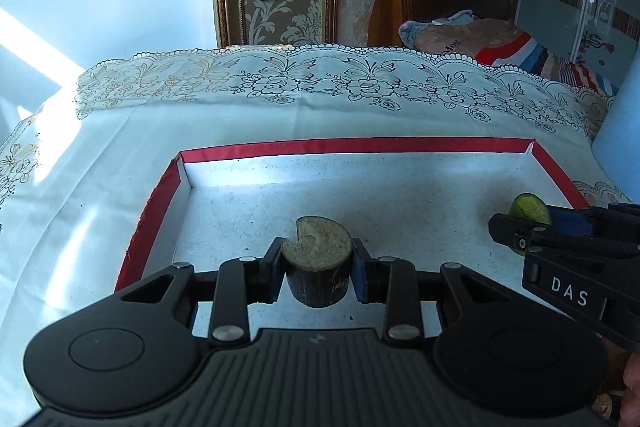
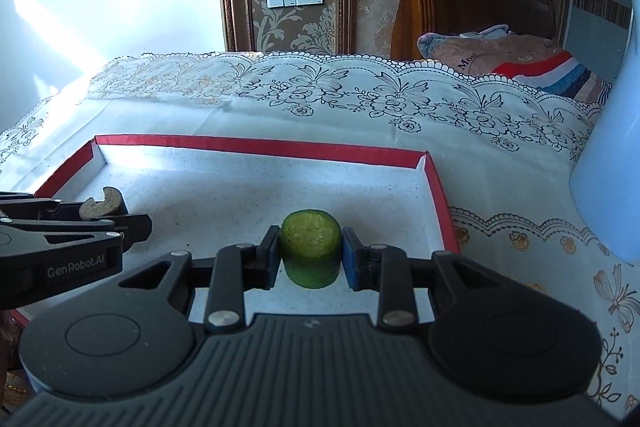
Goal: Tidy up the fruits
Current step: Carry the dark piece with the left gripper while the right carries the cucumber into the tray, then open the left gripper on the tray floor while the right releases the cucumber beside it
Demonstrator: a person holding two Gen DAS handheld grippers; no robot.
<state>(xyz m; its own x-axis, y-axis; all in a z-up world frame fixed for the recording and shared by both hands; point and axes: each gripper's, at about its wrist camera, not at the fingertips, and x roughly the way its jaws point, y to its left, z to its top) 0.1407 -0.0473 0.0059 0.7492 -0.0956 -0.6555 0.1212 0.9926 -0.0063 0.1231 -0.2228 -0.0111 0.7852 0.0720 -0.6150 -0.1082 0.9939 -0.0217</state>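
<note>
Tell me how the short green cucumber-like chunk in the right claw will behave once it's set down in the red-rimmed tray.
The short green cucumber-like chunk is held with a flat cut face up, so set down that way it probably stands steady. Tipped onto its rounded side, it would likely roll. Its glossy skin looks somewhat slippery, though the right claw appears to hold it firmly.

Left gripper (image 1: 318,269) clamped on a dark stubby cylinder (image 1: 316,267) – tan top face with a notch cut in – over the red-rimmed tray (image 1: 152,223). Right gripper (image 1: 520,233) at the right edge, gripping a green piece (image 1: 530,207). Tray sits on a floral-print tablecloth (image 1: 280,107).
</note>
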